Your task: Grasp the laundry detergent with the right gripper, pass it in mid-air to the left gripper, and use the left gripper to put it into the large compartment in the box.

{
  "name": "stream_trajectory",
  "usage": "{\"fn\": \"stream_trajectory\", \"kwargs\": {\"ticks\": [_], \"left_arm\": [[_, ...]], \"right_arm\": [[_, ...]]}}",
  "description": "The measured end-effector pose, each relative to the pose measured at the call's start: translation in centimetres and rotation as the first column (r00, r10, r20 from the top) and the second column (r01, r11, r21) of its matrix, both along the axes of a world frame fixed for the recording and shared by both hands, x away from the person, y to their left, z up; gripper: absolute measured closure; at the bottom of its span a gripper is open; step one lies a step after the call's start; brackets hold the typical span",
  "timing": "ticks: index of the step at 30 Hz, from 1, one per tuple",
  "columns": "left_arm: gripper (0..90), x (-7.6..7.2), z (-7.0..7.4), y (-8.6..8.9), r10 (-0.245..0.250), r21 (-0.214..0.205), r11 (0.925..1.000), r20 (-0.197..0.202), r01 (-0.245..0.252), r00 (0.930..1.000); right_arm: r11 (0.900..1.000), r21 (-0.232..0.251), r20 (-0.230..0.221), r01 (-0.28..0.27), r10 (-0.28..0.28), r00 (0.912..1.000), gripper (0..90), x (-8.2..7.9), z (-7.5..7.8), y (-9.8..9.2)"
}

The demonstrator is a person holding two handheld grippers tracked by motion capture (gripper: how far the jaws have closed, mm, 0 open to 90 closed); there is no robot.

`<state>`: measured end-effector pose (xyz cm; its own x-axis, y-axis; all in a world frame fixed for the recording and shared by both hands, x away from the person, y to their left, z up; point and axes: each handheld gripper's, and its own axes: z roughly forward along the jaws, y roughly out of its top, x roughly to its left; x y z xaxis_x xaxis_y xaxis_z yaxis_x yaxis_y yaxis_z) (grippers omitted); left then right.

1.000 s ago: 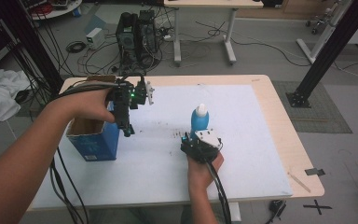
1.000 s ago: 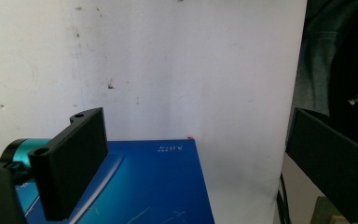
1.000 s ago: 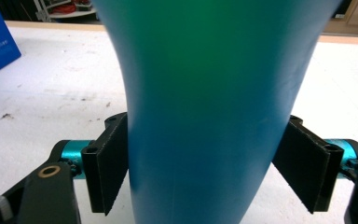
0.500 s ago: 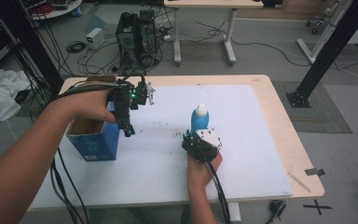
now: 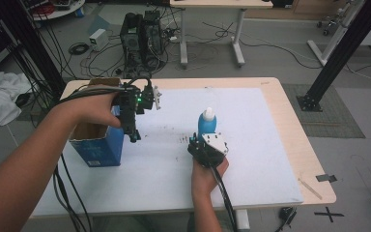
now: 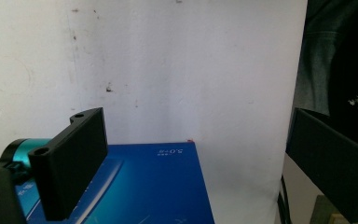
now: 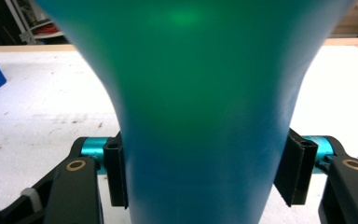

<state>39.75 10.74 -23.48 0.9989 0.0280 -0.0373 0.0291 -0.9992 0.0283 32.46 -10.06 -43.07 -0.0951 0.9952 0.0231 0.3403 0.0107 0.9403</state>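
Note:
A blue bottle [image 5: 206, 126] with a white cap stands upright on the white mat [image 5: 261, 121]. My right gripper [image 5: 204, 140] reaches it from the near side. Its jaws have just been closing, and in the right gripper view both pads [image 7: 116, 172] press the sides of the bottle [image 7: 200, 102] near its base. My left gripper [image 5: 134, 137] hangs point-down over the right edge of an open blue carton [image 5: 99, 147]. In the left gripper view its jaws stand wide apart over the carton [image 6: 154, 186] and the mat, with nothing between them: left gripper [image 6: 198, 158] open.
The mat covers most of a light wooden table [image 5: 294, 140]. Cables trail from both grippers toward the near edge. Behind the table are a computer tower [image 5: 142, 34], floor cables and a second desk's legs. A black frame post [image 5: 340, 53] stands at the right.

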Motion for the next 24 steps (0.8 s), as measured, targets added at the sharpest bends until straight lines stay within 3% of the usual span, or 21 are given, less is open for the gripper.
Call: {"fn": "stream_trajectory", "kwargs": {"ticks": [4, 5, 6, 8, 9, 10, 12, 13, 14, 16, 18, 24], "left_arm": [[5.3, 0.03, -0.06, 0.22, 0.004, -0.004, 1.0000, 0.004, -0.004, 1.0000], [5.3, 0.04, -0.05, 0.24, 0.006, -0.004, 1.0000, 0.004, -0.006, 1.0000], [5.3, 0.01, -0.10, 0.26, 0.011, -0.011, 0.9999, 0.002, -0.011, 0.9999], [5.3, 0.01, -0.10, 0.24, 0.010, -0.010, 0.9999, 0.005, -0.010, 0.9999], [5.3, 0.06, -0.05, 0.18, 0.001, 0.001, 1.0000, -0.001, -0.001, 1.0000], [5.3, 0.03, -0.18, 0.19, -0.003, -0.006, 1.0000, 0.000, 0.003, 1.0000], [5.3, -0.07, -0.17, 0.02, -0.002, 0.010, 0.9999, -0.002, 0.002, 1.0000], [5.3, -0.08, -0.24, 0.01, -0.001, 0.005, 1.0000, -0.013, 0.001, 0.9999], [5.3, -0.15, -0.34, 0.03, -0.005, -0.002, 1.0000, -0.005, 0.005, 1.0000], [5.3, -0.17, -0.26, 0.01, -0.001, 0.002, 1.0000, -0.018, 0.001, 0.9998], [5.3, -0.18, -0.20, 0.05, 0.001, 0.002, 1.0000, -0.007, -0.001, 1.0000], [5.3, -0.06, -0.26, 0.13, 0.003, 0.004, 1.0000, -0.009, -0.003, 1.0000]], "right_arm": [[0.9999, 0.000, 0.007, 0.016, -0.016, 0.9998, 35.2, -0.26, 0.00, 0.40], [0.9992, -0.036, 0.033, 0.015, -0.014, 0.9994, 35.2, -0.12, -0.08, 0.23], [0.9995, -0.014, 0.017, 0.027, -0.027, 0.9995, 35.3, -0.26, 0.00, 0.48], [0.9994, -0.015, 0.015, 0.031, -0.031, 0.9994, 35.2, -0.29, -0.02, 0.60], [0.9979, -0.057, 0.037, 0.032, -0.030, 0.9988, 35.3, -0.23, -0.08, 0.45], [0.9981, -0.026, 0.029, 0.056, -0.055, 0.9980, 35.4, -0.35, -0.07, 0.83], [0.9980, -0.041, 0.038, 0.049, -0.047, 0.9982, 36.4, -0.30, -0.07, 0.81], [0.9977, -0.034, 0.035, 0.058, -0.057, 0.9978, 37.7, -0.34, -0.09, 0.94], [0.9965, -0.057, 0.053, 0.061, -0.058, 0.9969, 38.1, -0.24, -0.17, 0.81], [0.9972, -0.031, 0.034, 0.067, -0.066, 0.9972, 39.1, -0.34, -0.20, 0.96], [0.9966, -0.052, 0.040, 0.064, -0.062, 0.9973, 39.2, -0.32, -0.18, 0.75], [0.9957, -0.049, 0.050, 0.079, -0.076, 0.9958, 40.0, -0.27, -0.24, 0.87]]}}
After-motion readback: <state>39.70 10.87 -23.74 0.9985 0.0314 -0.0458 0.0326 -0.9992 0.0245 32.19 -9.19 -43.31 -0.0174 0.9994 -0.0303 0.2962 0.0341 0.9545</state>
